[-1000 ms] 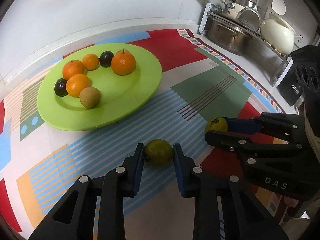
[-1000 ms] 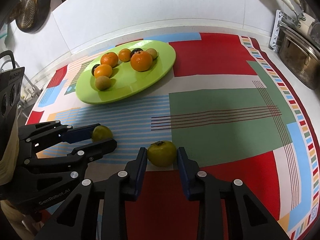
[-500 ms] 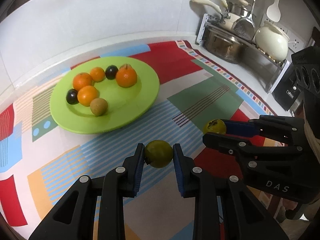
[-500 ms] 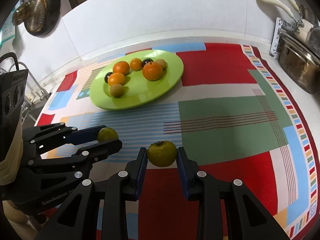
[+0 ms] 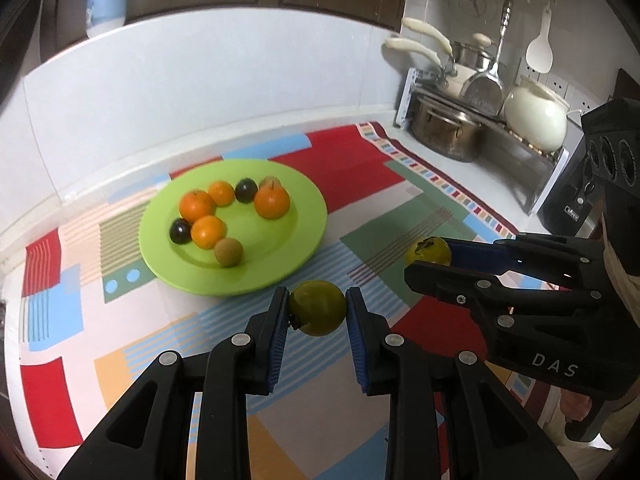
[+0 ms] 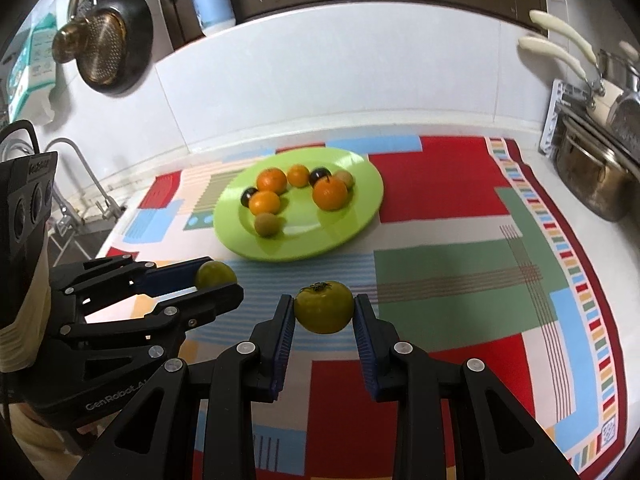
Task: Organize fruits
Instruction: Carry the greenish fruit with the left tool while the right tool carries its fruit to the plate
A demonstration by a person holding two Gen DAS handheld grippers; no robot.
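Note:
My left gripper (image 5: 318, 312) is shut on a green-yellow fruit (image 5: 317, 307) and holds it above the patterned mat, just in front of the green plate (image 5: 308, 216). It also shows in the right wrist view (image 6: 216, 280), with its fruit (image 6: 214, 274). My right gripper (image 6: 324, 312) is shut on a second green-yellow fruit (image 6: 324, 307), also lifted; it shows in the left wrist view (image 5: 430, 258) to the right. The plate (image 6: 360, 216) carries several oranges, two dark fruits and brownish fruits.
A colourful patterned mat (image 6: 460, 280) covers the counter. Steel pots and a white kettle (image 5: 536, 116) stand on a rack at the right. A pan (image 6: 108, 52) hangs on the left wall near a tap (image 6: 80, 164). A white wall runs behind the plate.
Both grippers have risen with their fruits off the mat, and both views have tilted up, showing more wall and cupboards.

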